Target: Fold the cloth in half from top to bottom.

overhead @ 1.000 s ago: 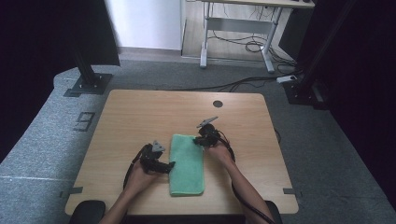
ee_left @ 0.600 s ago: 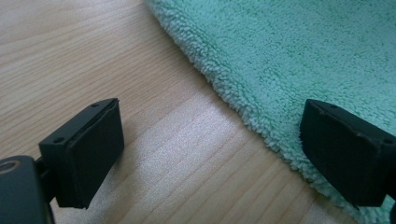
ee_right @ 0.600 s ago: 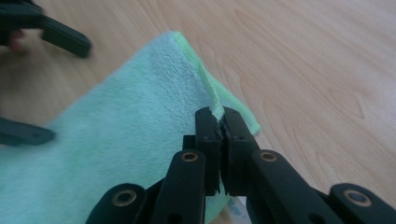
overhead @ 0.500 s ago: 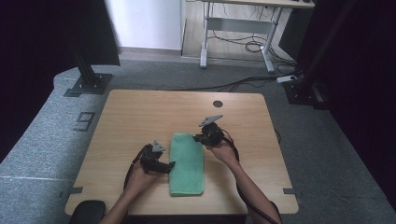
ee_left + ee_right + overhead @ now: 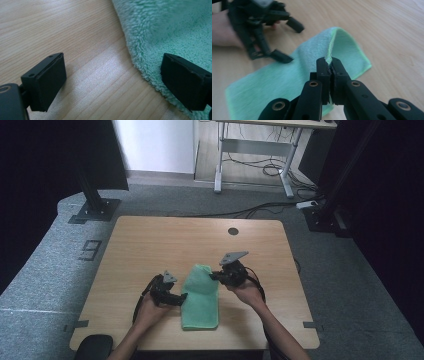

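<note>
While the right gripper (image 5: 330,65), fingers pinched shut on the towel's (image 5: 201,297) far edge, lifts that end off the bench (image 5: 150,245), the left gripper (image 5: 113,82) rests open astride the near side edge. Fold begun, not completed.

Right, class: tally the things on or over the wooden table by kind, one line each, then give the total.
Green cloth: 1
Left gripper and right gripper, black: 2
Total: 3
</note>
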`<state>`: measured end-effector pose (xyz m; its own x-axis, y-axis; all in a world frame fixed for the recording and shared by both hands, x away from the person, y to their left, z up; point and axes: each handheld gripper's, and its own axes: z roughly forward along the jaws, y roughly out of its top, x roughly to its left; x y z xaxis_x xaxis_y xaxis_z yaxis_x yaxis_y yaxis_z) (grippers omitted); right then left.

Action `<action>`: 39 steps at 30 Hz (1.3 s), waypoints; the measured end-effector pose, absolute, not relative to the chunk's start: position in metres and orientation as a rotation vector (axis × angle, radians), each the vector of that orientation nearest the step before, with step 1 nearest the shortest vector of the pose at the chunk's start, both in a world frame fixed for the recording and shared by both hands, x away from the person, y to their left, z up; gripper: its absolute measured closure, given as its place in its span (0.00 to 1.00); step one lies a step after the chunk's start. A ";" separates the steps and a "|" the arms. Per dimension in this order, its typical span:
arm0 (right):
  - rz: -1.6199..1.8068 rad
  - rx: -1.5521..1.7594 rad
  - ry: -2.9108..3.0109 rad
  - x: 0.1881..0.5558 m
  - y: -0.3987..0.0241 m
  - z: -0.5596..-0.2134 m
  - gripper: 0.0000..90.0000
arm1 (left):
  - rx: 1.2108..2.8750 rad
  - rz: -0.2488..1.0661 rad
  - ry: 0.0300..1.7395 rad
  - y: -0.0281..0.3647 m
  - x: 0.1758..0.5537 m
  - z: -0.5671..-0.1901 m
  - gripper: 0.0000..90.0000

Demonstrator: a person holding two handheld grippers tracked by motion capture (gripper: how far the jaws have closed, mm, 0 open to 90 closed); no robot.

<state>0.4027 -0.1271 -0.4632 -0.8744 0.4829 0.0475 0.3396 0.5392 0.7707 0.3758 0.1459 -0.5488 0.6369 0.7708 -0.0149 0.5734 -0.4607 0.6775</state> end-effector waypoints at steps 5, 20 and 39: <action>1.256 0.650 2.627 0.380 -0.129 -0.462 0.96 | 2.198 0.388 1.045 0.146 0.376 -0.549 0.07; 1.178 0.590 2.762 0.338 -0.118 -0.505 0.96 | 2.195 0.388 1.047 0.146 0.376 -0.549 0.07; 1.092 0.769 2.579 0.448 -0.107 -0.471 0.95 | 2.197 0.386 1.046 0.146 0.376 -0.549 0.07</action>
